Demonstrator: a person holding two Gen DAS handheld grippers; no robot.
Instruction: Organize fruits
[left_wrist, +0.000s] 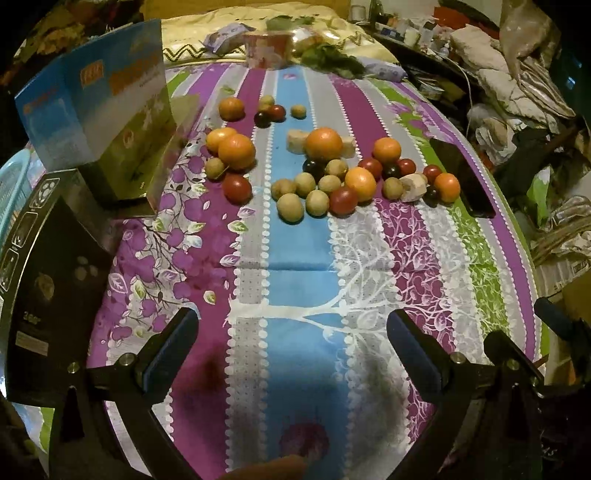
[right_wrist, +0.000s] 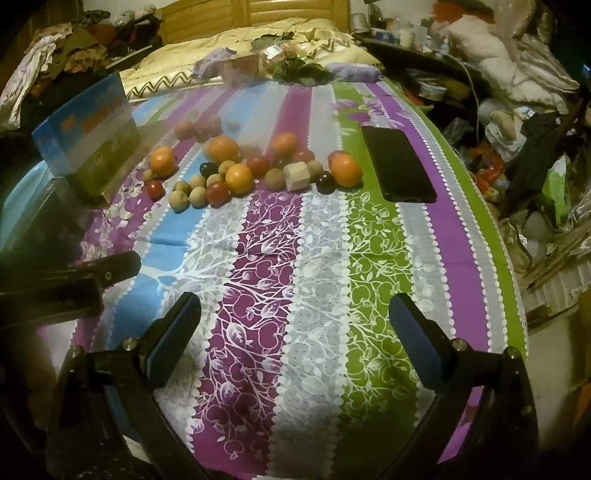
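Observation:
Several fruits lie loose on the striped purple, blue and green cloth: oranges, red tomatoes, small tan round fruits, dark plums and pale cut chunks. In the right wrist view the same heap lies far ahead, with an orange and a pale cube at its right. My left gripper is open and empty, well short of the fruits. My right gripper is open and empty, also short of them.
A blue and green box stands at the left, with a black box nearer to me. A black phone lies at the right of the fruits. Packets and greens lie at the cloth's far end. Clutter fills the right side.

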